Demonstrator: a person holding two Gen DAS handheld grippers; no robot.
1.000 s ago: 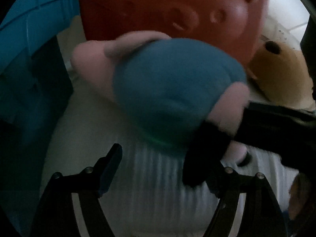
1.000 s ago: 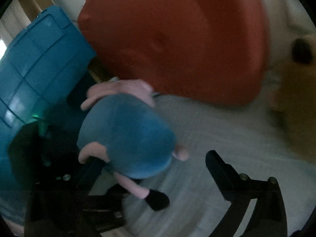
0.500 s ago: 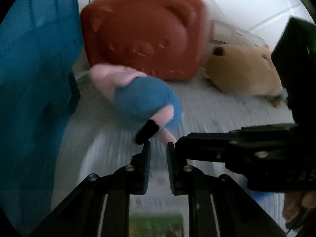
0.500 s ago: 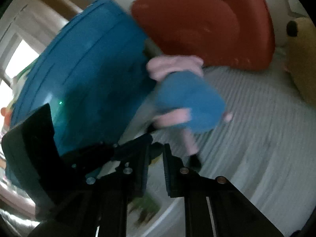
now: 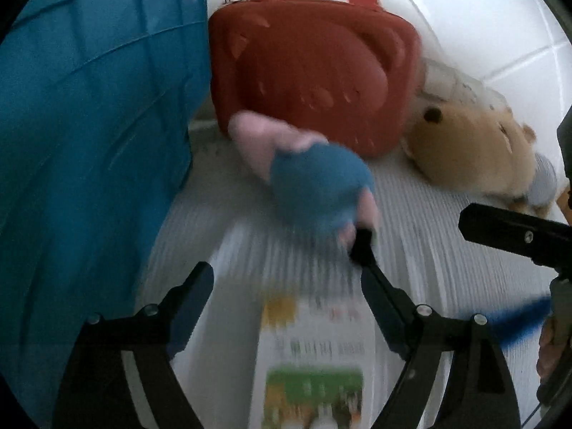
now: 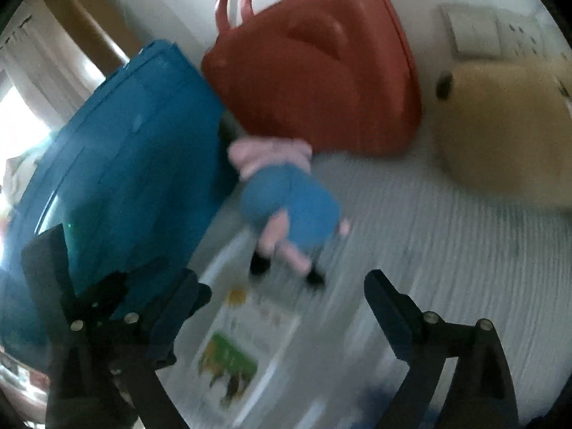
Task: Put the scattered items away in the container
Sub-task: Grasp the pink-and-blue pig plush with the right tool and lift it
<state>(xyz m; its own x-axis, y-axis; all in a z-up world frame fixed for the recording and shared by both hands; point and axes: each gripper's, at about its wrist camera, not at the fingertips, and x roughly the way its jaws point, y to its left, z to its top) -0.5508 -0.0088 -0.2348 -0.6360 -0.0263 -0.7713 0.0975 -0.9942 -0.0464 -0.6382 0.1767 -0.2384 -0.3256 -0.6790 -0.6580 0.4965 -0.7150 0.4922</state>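
Ribbed white bedding (image 5: 411,214), white wall (image 5: 447,10), curtain (image 6: 32,53)

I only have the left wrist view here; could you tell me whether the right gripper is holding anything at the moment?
Observer: No. In the right wrist view the right gripper is open and empty, with the pig plush lying ahead of it on the white bedding.
Operator: Thank you. Can you see both of the plush's feet?
Observer: Yes, the right wrist view shows two dark feet, both pointing toward the gripper, just beyond the leaflet.
Operator: And what is past the blue container on that side?
Observer: Beyond the blue container, the right wrist view shows a bright window with a pale curtain, which your view lacks.
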